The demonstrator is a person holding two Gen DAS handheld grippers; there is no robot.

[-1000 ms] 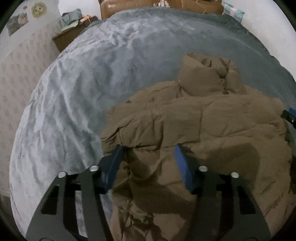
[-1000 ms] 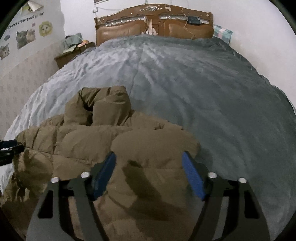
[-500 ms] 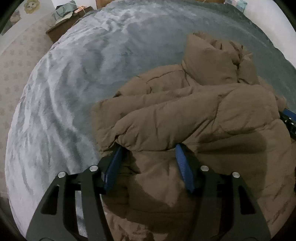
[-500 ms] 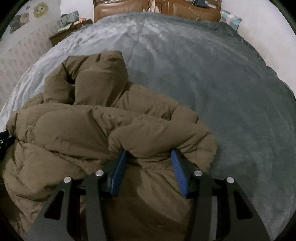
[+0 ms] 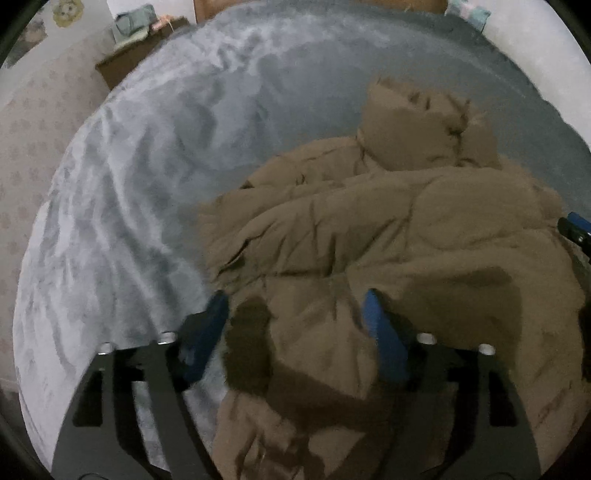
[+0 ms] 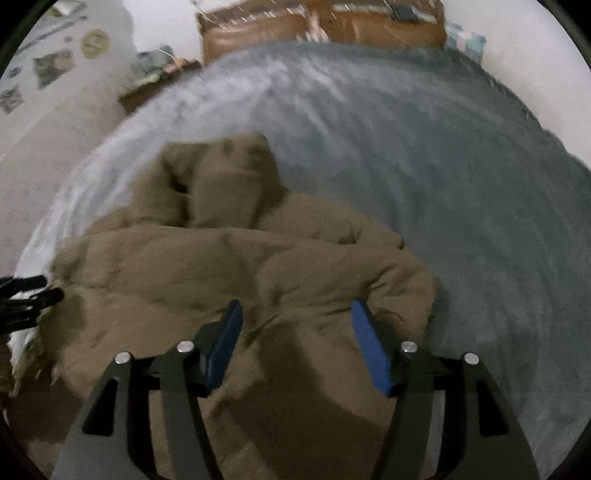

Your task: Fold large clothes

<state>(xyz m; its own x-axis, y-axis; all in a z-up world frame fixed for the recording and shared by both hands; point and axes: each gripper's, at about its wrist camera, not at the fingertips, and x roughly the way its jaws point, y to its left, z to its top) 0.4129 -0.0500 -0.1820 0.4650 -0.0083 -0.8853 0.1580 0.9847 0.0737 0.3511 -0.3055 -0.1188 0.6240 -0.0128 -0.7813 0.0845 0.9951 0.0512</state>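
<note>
Now letting go after clamping the fold a moment back: left fingers (image 5: 295, 314) and right fingers (image 6: 295, 328) spreading, gripping nothing, hovering over the coat (image 5: 388, 236) lying bunched on the bed (image 5: 147, 166).

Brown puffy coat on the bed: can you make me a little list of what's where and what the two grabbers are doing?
coat: brown puffy coat, bunched and partly folded over itself
hood: at the far end, toward the headboard
surface: grey bed cover
left gripper: jaws opening, coat between them
right gripper: jaws opening, coat between them
bedside: nightstand with clutter
</note>
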